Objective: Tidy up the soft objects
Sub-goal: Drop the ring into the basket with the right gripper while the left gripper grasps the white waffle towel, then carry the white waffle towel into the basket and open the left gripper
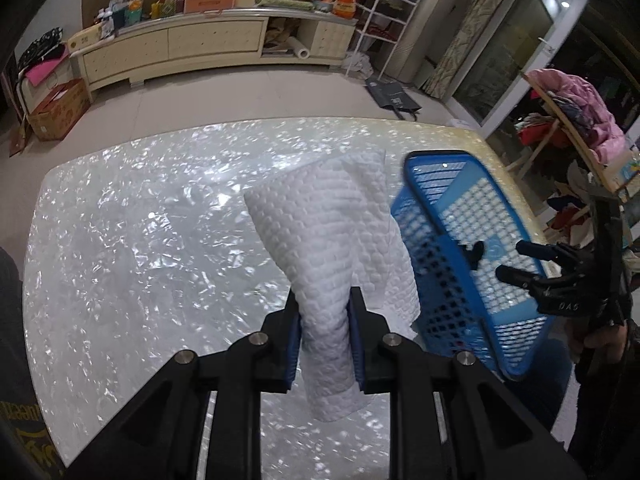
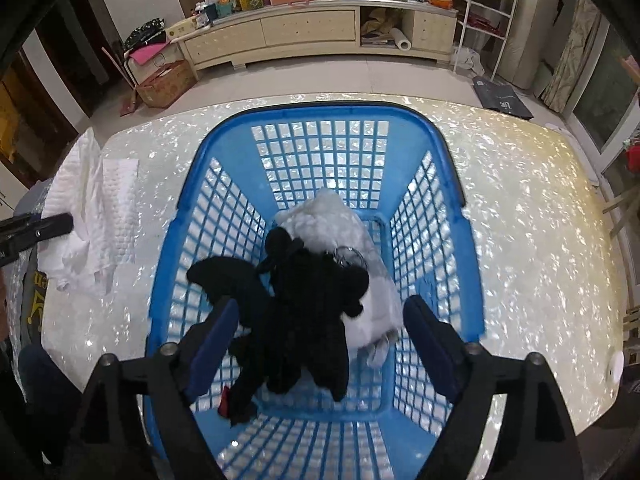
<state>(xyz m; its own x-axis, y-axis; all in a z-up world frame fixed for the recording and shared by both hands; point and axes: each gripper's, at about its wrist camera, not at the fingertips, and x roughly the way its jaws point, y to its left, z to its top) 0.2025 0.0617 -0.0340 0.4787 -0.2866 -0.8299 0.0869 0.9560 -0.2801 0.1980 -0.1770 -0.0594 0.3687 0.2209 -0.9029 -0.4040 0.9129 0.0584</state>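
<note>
While the white cloth [image 1: 332,248] is being pinched tight in the left gripper [image 1: 325,320], the blue basket [image 1: 460,280] is sitting just off to its right. Over the basket, the right gripper [image 2: 320,344] is being held spread wide above the black and white plush [image 2: 316,288], so the cloth is probably best carried over the rim before being let go.

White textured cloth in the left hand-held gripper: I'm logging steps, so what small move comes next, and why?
Probably carry the white textured cloth rightward over the blue plastic lattice basket. The left hand-held gripper is shut on it above the table, and the basket already holds a black and white soft item.
</note>
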